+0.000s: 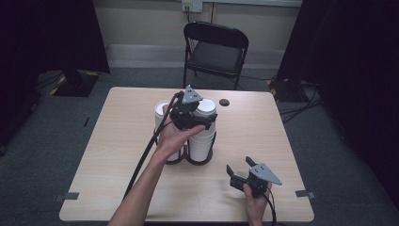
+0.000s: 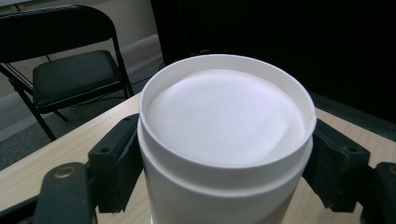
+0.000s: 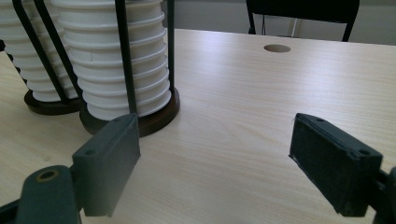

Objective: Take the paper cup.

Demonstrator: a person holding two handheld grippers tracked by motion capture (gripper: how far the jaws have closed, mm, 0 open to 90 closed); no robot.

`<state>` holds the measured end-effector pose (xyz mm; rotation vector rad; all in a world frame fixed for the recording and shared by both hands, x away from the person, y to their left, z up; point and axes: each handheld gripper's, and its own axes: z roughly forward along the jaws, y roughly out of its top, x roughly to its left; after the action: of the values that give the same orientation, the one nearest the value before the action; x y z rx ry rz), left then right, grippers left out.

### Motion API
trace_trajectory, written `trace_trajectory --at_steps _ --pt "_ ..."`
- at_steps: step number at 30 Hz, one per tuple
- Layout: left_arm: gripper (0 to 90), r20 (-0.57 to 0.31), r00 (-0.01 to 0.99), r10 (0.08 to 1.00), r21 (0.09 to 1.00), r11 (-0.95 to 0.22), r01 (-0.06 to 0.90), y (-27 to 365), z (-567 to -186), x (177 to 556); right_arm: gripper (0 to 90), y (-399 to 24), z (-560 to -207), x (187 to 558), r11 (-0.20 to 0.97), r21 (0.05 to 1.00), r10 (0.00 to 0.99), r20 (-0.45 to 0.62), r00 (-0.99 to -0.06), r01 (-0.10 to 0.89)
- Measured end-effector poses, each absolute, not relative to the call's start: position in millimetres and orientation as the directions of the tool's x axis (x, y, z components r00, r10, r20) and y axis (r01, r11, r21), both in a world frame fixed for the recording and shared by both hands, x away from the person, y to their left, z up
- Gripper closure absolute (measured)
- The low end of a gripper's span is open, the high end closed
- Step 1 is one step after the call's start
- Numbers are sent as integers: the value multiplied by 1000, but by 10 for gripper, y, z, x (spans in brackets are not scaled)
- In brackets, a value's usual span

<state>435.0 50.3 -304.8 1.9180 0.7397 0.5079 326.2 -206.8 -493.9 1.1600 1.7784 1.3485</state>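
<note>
Centrally in the high view, the left gripper (image 1: 196, 112) sits at the top of the right-hand stack of white cups (image 1: 202, 141), which stands in a dark wire holder (image 1: 200, 159) at mid-frame on the table (image 1: 117, 155). A second stack (image 1: 162, 113) stands just to its left in the picture. The right gripper (image 1: 240, 172) rests low at the lower right of the frame, well apart from the holder, with its jaws spread and nothing between them.

Next, the left gripper view shows the top cup (image 2: 226, 135) filling the middle of the frame, base up, with one black jaw against its wall at the left and the other at the right. The jaws look pressed onto it, so the grasp appears made. The step in hand is judged to be taking the top cup off the stack.

Lastly, the right gripper view has the two stacks (image 3: 119, 60) at the upper left behind the holder's dark uprights, and bare tabletop between its own wide-set jaws.

The next move probably calls for a straight upward lift, so the cup slides free of its neighbour and clears the uprights without tipping the holder.
</note>
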Motion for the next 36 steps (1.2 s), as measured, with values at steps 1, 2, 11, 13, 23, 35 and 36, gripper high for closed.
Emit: trace_trajectory --at_steps 1,2,11,13,23,35,36 --pt "219 26 719 695 904 -324 280 507 -3051 4349 157 -2068 -4939 3263 95 956 905 33 -425 276" --pt "219 13 720 694 906 -313 285 521 -3055 4350 157 -2068 -4939 3264 95 956 905 33 -425 276" --pt "219 4 722 692 935 -259 243 584 -3008 4303 157 -2065 -4938 3267 98 954 905 32 -424 282" --pt "220 -5 720 694 938 -247 244 602 -2994 4302 157 -2067 -4939 3268 95 955 905 34 -424 281" --pt "219 -24 724 689 950 -211 232 641 -2956 4279 157 -2068 -4938 3269 95 954 904 36 -426 283" --pt "219 -26 724 690 967 -167 194 704 -2902 4232 158 -2076 -4938 3269 85 955 905 46 -424 285" --pt "219 -30 727 686 967 -164 195 704 -2903 4234 157 -2077 -4939 3271 83 955 905 47 -422 285"
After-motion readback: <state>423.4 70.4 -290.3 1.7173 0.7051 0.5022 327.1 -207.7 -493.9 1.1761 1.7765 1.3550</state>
